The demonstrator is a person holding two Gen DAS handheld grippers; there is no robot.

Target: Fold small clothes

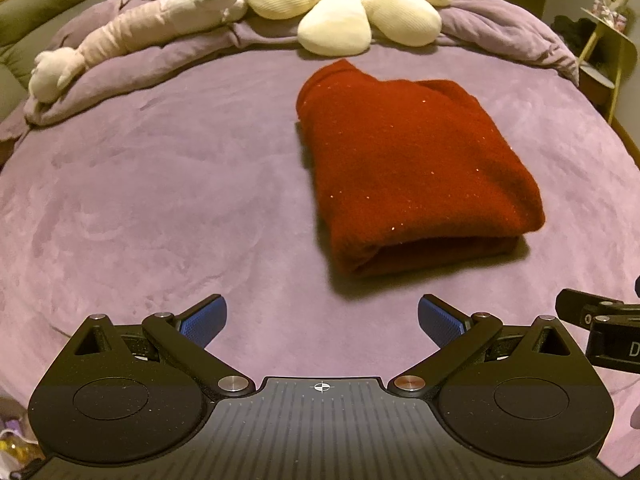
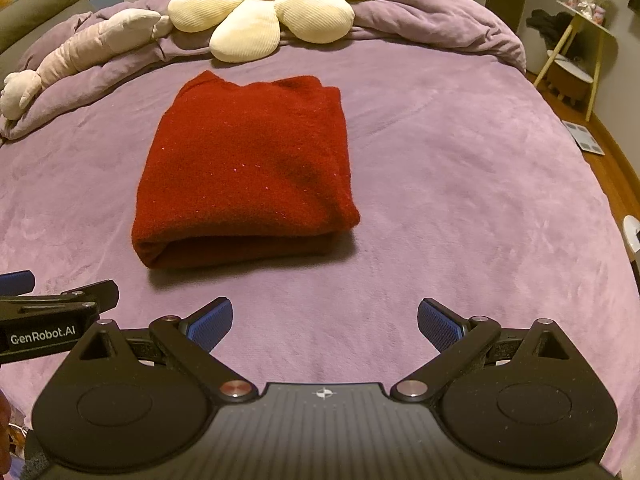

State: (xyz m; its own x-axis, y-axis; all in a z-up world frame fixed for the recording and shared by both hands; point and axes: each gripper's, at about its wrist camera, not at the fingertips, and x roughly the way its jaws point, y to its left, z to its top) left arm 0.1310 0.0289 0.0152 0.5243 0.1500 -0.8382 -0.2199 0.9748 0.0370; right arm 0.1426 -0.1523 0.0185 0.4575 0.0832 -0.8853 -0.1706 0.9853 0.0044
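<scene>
1. A dark red, fuzzy knitted garment point(image 1: 412, 168), folded into a thick rectangle, is seen lying flat on the purple plush bedspread point(image 1: 160, 200).
2. The left gripper point(image 1: 322, 322) is held with its blue-padded fingers spread wide, nothing between them, short of the garment.
3. The right gripper point(image 2: 324, 322) is likewise spread and empty.
4. A cream flower-shaped cushion point(image 2: 260, 4) is seen beyond the garment.

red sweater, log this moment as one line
red sweater: folded, flat on purple bed | left hand-held gripper: open, empty, short of sweater | right hand-held gripper: open, empty
</scene>
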